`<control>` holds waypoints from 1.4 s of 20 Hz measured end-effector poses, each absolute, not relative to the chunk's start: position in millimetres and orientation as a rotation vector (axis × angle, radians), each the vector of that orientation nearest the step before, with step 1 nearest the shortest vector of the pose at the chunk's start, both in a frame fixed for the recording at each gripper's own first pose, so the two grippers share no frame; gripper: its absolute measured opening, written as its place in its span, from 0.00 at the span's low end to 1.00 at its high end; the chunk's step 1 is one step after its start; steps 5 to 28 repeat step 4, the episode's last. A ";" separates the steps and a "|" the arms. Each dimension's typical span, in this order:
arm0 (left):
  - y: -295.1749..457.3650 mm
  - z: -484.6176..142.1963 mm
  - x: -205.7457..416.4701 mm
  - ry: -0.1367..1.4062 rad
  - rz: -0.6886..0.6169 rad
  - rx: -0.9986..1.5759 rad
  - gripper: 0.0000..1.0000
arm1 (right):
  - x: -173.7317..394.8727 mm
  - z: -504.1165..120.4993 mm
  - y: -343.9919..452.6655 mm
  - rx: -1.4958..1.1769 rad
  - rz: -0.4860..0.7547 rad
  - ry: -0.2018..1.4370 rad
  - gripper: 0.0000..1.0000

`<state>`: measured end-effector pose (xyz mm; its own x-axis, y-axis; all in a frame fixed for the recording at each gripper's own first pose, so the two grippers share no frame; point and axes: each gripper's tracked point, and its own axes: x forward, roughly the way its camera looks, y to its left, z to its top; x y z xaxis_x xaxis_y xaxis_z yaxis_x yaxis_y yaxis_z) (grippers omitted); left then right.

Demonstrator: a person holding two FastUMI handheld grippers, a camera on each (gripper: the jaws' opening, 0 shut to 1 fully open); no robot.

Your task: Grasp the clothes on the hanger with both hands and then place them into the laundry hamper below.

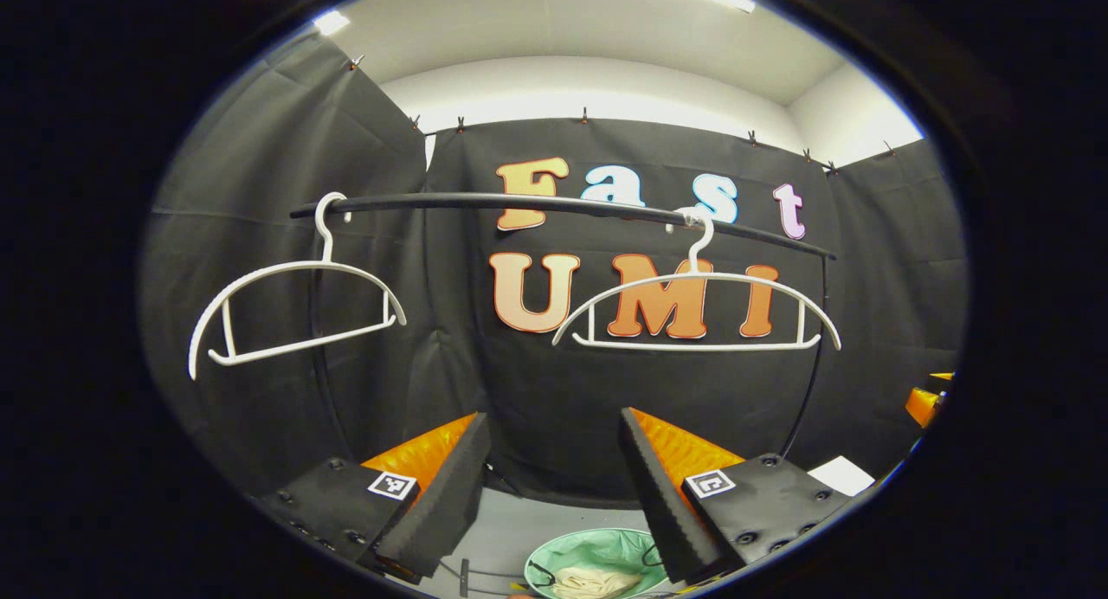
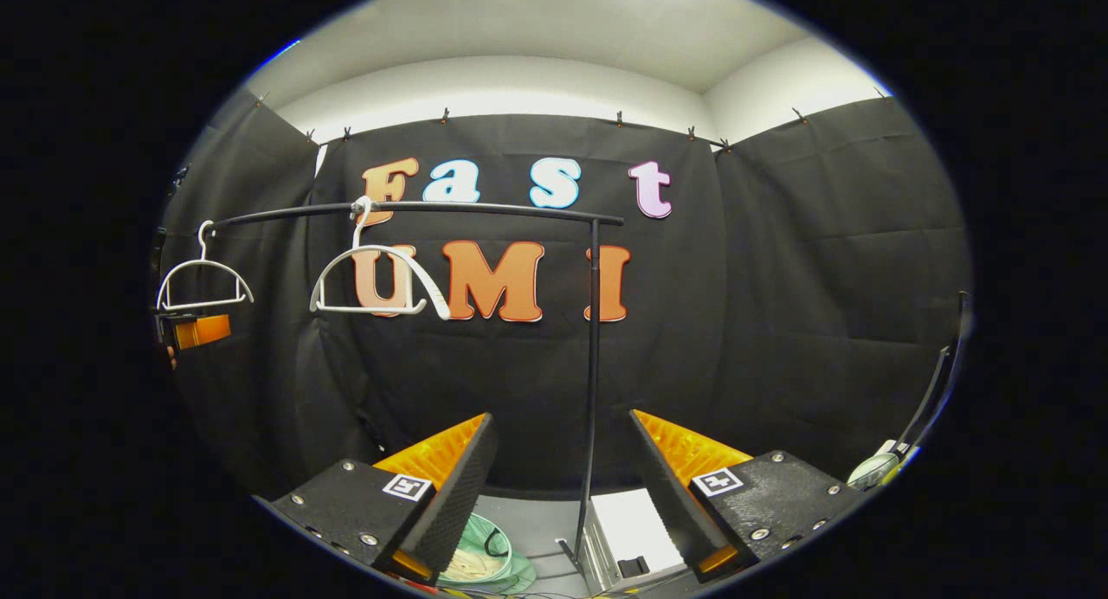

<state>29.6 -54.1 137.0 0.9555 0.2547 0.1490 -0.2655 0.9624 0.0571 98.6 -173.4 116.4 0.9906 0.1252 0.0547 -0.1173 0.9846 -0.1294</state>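
Both white hangers (image 1: pixel 697 309) on the rail (image 1: pixel 554 204) hang bare, and pale clothes (image 1: pixel 593 582) seemingly lie in the green hamper (image 1: pixel 589 551) below. The left gripper (image 1: pixel 554 486) and right gripper (image 2: pixel 563 486) have fingers spread wide, holding nothing. The task looks essentially finished.

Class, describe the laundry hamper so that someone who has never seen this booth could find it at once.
Start at the black rail that carries two bare white hangers. Look down to the floor beneath it: the laundry hamper is the round pale green basket there. It alone holds cream-coloured clothes; the white box nearby is rectangular.
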 end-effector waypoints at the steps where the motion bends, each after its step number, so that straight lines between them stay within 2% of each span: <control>1: -56.1 136.7 26.8 -0.146 0.264 0.072 0.94 | 96.5 116.8 -176.6 -0.129 0.121 -0.062 0.94; 28: -64.1 136.7 25.0 -0.162 0.262 0.058 0.94 | 90.0 121.9 -189.6 -0.122 0.114 -0.066 0.94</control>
